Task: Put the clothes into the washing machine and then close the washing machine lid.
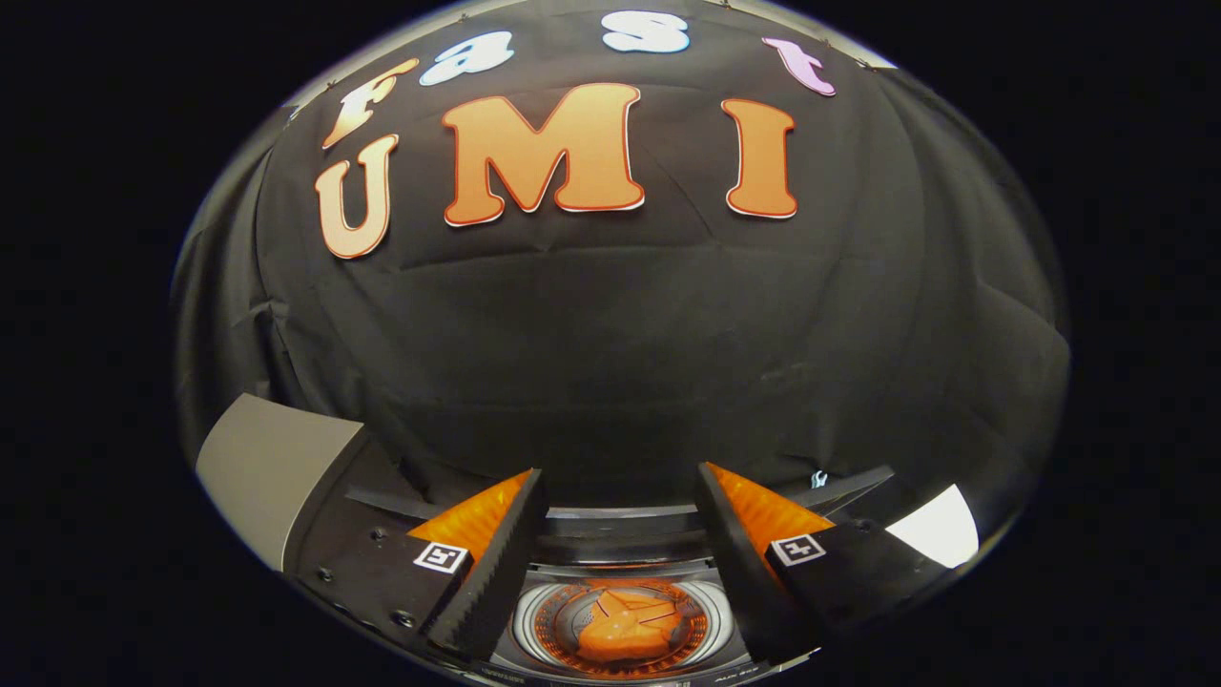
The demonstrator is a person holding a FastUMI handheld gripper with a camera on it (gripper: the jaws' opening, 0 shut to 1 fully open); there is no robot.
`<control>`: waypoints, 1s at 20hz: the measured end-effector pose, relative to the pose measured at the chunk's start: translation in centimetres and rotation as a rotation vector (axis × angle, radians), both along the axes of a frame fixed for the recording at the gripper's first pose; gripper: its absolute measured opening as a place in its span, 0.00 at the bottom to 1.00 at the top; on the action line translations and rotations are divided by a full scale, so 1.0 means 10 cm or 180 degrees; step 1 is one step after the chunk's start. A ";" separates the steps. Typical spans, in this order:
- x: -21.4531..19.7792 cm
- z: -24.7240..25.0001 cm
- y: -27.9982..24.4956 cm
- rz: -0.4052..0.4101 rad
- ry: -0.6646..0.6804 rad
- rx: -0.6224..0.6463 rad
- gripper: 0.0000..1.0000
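One orange garment (625, 625) lies inside the round steel drum of the top-loading washing machine (572, 658), resting on the drum floor near its centre. The drum opening sits directly below and between the jaws of the gripper (620, 496), which are spread wide and hold nothing. A grey panel (267, 468), probably the raised lid, stands to the left of the drum, beyond the left finger. Judgement: loading appears complete; the closing move requires travel from the drum toward that panel.

Gripper (620, 506): serrated pads, square markers.
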State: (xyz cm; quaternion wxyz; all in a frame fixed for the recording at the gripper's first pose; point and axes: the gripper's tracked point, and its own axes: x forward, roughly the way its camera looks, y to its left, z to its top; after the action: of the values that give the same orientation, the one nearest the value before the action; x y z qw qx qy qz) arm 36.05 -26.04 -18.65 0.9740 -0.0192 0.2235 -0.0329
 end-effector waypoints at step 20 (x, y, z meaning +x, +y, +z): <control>-0.69 -0.45 0.05 0.0040 -0.0042 0.0062 0.99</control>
State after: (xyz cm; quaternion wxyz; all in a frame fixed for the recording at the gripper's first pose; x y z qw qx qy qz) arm 29.17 -25.54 -23.14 0.9757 -0.0108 0.2172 -0.0248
